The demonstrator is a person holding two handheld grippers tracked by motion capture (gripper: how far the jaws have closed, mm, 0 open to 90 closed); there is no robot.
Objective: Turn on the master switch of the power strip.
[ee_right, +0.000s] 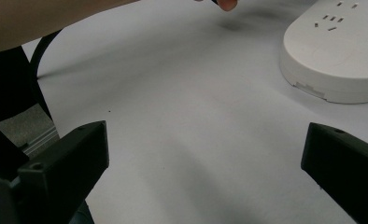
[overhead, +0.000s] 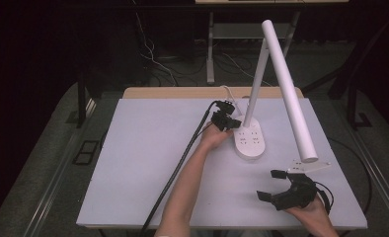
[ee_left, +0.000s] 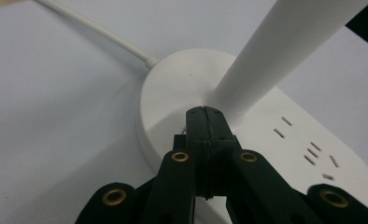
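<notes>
High view, centre: my left tool point(overhead: 225, 120), jaws pressed shut and empty, tips touching the lamp base point(overhead: 249, 139) beside its stem point(ee_left: 285, 51). I judge I'm pressing a switch; next, lift off. Lower right, my right tool point(overhead: 274, 185) hangs wide open above the worktop point(overhead: 143, 148).

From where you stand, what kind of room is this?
Probably a lab or recording workspace: a table holding a white desk lamp, loose cables on the floor, and a person's handheld left gripper and right gripper.
</notes>
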